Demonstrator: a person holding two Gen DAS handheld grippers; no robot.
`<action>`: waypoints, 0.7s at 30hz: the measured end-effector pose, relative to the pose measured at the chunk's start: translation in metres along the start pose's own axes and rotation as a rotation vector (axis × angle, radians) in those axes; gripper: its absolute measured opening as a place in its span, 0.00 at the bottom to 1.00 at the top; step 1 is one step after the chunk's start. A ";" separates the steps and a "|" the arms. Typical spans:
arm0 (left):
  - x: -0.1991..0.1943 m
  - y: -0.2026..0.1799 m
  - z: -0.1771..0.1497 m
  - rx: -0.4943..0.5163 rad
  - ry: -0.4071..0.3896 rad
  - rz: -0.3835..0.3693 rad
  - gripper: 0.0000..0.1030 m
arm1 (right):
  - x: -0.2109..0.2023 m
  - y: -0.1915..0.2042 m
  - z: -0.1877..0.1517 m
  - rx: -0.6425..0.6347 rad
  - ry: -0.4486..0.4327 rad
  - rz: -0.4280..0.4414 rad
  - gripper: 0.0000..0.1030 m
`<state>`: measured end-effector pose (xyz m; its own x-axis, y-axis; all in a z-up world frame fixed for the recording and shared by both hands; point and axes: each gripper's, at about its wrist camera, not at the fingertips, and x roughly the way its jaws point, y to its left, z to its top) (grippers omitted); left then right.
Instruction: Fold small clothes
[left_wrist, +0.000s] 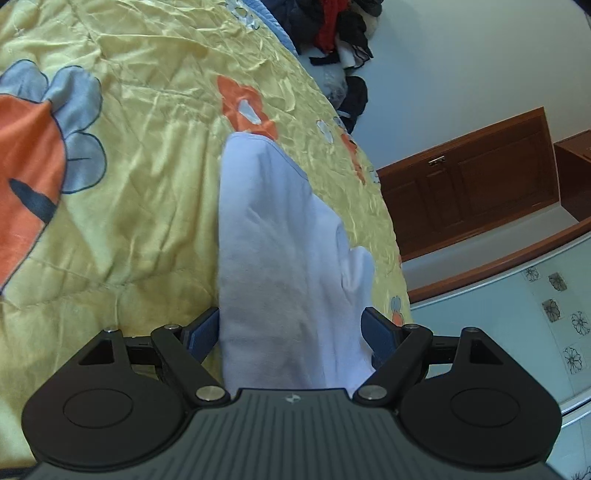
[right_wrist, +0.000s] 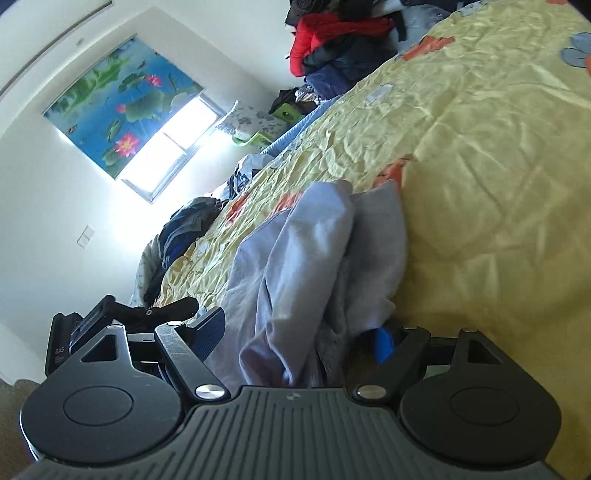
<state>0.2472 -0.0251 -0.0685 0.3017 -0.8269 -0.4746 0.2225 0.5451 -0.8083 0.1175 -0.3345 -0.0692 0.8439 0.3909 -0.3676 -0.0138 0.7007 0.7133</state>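
A pale lavender-white garment (left_wrist: 280, 251) lies folded lengthwise on the yellow flowered quilt (left_wrist: 147, 177). Its near end runs between the fingers of my left gripper (left_wrist: 291, 328), whose jaws stand wide apart on either side of the cloth without pinching it. In the right wrist view the same garment (right_wrist: 314, 258) is bunched in loose folds on the quilt (right_wrist: 480, 184). My right gripper (right_wrist: 295, 336) is open around its near end. Cloth drapes over part of the right blue pad (right_wrist: 384, 343), and the left finger (right_wrist: 210, 328) stands clear beside the fabric.
Dark and red clothes (right_wrist: 332, 40) are piled at the far end of the bed, with more heaped along its edge (right_wrist: 184, 229). A wooden cabinet (left_wrist: 480, 177) and tiled wall (left_wrist: 535, 314) lie beyond the bed. A black clamp-like device (right_wrist: 92, 325) sits by my right gripper.
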 end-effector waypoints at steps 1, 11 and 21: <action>0.002 -0.002 -0.001 0.020 -0.006 0.004 0.80 | 0.005 0.001 0.002 -0.009 -0.001 0.000 0.77; 0.014 -0.013 -0.008 0.074 -0.080 0.055 0.63 | 0.025 0.007 0.007 -0.052 -0.006 -0.031 0.55; -0.006 -0.028 -0.010 0.210 -0.155 0.166 0.20 | 0.018 0.001 0.004 0.078 -0.043 -0.015 0.29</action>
<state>0.2300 -0.0367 -0.0459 0.4840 -0.7022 -0.5221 0.3408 0.7008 -0.6267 0.1347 -0.3293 -0.0721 0.8660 0.3536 -0.3535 0.0390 0.6571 0.7528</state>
